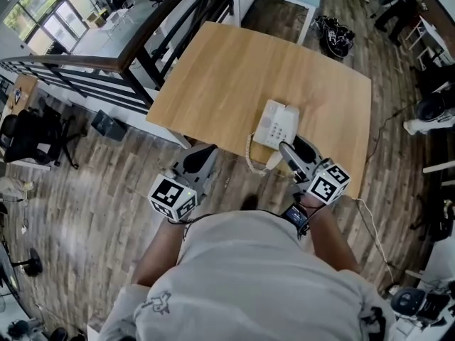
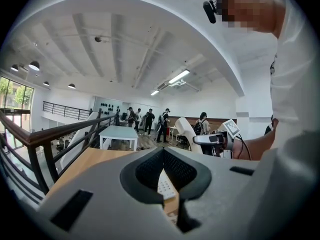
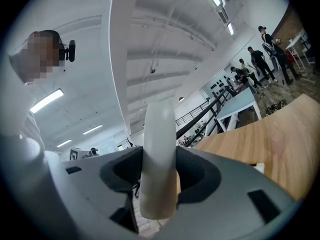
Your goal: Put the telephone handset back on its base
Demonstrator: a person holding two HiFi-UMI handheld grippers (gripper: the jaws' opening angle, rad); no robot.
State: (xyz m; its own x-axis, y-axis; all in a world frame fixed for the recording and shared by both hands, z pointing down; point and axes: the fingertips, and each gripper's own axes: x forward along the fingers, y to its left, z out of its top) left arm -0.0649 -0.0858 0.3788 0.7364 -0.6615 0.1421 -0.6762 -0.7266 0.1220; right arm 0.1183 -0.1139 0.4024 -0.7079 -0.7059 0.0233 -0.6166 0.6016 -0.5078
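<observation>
Carrying the handset [image 3: 159, 154] clamped between its jaws, the right claw [image 1: 290, 155] hovers with the base [image 1: 277, 123] just ahead. The next move likely calls for aligning and lowering it onto the cradle. The left claw [image 1: 197, 162], off to its left, is clenched on nothing.

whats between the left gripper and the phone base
Head view: only the coiled cord, at the table edge, lies between the left gripper and the telephone base.
</observation>
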